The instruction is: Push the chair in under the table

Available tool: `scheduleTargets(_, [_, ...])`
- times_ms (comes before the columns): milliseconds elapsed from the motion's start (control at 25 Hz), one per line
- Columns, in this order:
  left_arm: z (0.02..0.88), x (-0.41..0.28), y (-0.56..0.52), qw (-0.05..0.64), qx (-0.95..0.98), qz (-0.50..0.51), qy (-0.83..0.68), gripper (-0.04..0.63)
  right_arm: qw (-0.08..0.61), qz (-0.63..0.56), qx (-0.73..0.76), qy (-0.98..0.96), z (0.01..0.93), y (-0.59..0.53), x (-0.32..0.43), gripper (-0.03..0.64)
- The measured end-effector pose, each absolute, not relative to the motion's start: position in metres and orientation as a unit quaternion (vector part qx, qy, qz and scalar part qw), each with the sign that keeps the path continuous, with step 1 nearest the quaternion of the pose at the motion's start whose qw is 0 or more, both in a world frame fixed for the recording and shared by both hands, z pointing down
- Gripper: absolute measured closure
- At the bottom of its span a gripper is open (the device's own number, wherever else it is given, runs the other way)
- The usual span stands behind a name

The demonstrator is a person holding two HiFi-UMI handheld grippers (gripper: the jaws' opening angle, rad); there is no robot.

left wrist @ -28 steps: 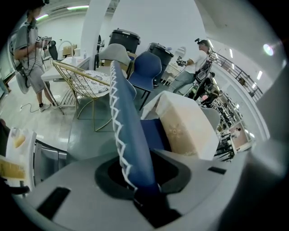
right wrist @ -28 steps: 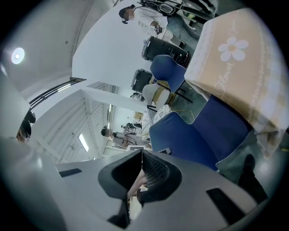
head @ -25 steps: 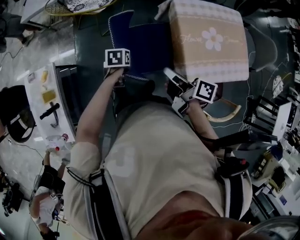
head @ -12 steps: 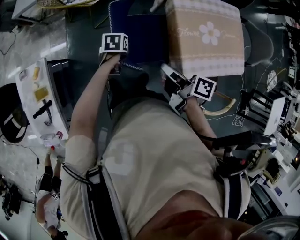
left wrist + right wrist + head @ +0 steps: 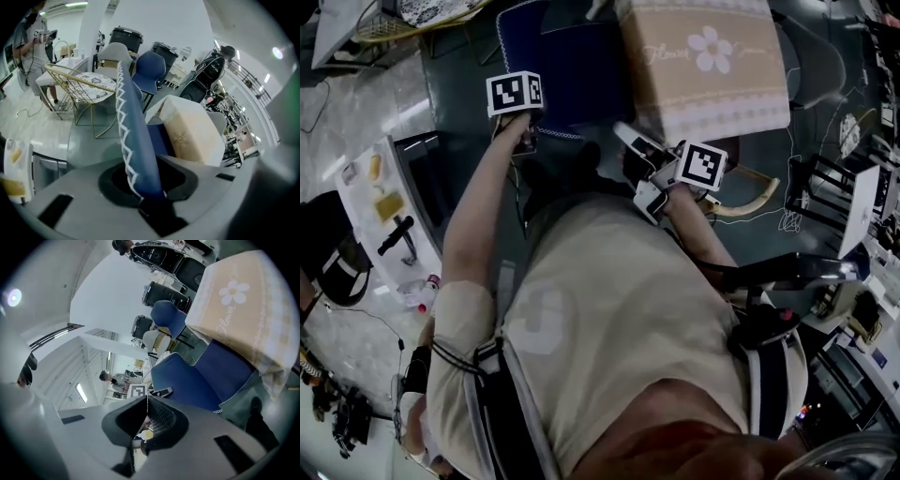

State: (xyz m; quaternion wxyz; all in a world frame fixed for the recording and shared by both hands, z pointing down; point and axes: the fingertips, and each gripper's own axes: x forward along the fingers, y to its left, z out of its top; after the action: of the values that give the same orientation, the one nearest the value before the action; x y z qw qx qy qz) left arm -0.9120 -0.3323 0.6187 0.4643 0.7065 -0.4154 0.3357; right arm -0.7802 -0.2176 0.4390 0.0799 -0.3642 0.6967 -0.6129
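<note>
**A:** How is the blue chair [image 5: 579,75] held?

**B:** The top edge of its backrest [image 5: 137,140], trimmed with white zigzag stitching, is clamped between the jaws of the left gripper [image 5: 149,190]. The right gripper [image 5: 146,420] is closed on nothing and is pointed toward the chair.

**A:** Where is the chair placed?

**B:** It is seen just beside the table [image 5: 722,103], with one side overlapped by the hanging edge of the beige flower tablecloth [image 5: 234,310]. It is judged to be only partway in.

**A:** How should the push be made?

**B:** The clamp should be held firm and the backrest driven straight toward the table, so that the chair is neither tipped nor twisted. The closed right gripper could be laid against the back as a second contact.

**A:** What is not shown?

**B:** The chair legs, the table legs and the floor under them are hidden by the person's torso [image 5: 619,319] and the cloth. Whether the right gripper is touching the chair cannot be told.
</note>
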Motion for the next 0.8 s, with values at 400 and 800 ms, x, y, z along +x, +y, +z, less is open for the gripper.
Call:
scheduleTargets(400, [0.623,-0.934,-0.335,0.466,0.691,0.336,-0.439,0.498,0.123,-0.615,-0.371,0.685,0.429,-0.215,-0.775,0.604])
scheduleTargets(800, [0.627,-0.945,-0.318,0.498,0.692,0.275,-0.444,0.397,0.147,-0.619,-0.375,0.674,0.439,-0.187,-0.733,0.604])
